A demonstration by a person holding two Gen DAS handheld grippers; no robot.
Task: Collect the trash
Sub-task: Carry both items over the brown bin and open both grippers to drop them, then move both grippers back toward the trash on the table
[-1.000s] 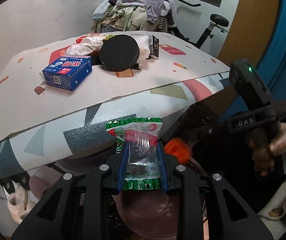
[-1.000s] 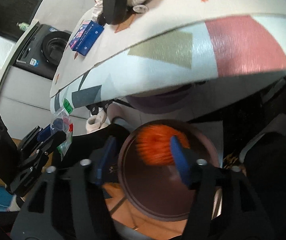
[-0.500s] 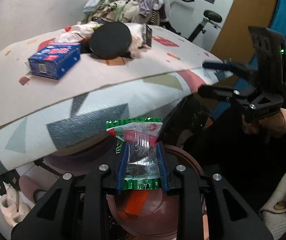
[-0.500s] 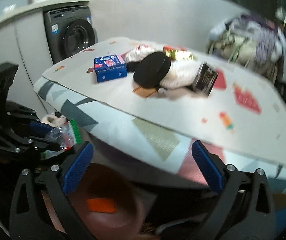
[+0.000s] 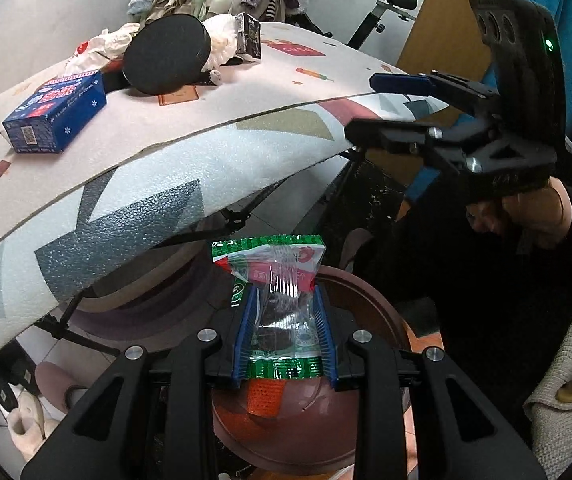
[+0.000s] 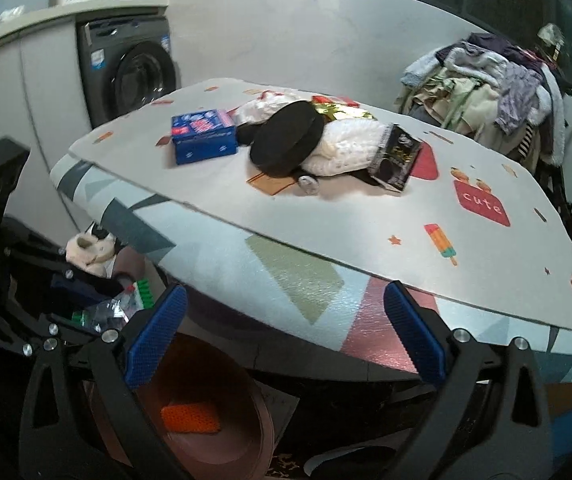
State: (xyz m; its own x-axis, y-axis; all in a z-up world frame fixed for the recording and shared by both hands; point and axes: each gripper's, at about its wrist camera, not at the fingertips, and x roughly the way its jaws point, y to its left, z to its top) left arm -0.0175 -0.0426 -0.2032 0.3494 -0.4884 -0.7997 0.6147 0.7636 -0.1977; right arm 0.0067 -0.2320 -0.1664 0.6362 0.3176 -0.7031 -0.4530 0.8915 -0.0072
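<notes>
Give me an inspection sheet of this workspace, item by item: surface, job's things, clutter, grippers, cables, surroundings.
Surface: table covered by a patterned mat that overhangs the near edge.
Job's things: clear and green snack wrapper above the brown bin; orange scrap lies in the bin.
Clutter: blue tissue box, black round lid, white crumpled bag, black packet, gold foil.
Grippers: left gripper shut on the wrapper; right gripper open, holding nothing.
Cables: nothing seen.
Surroundings: washing machine, clothes pile, slippers under the table.
</notes>
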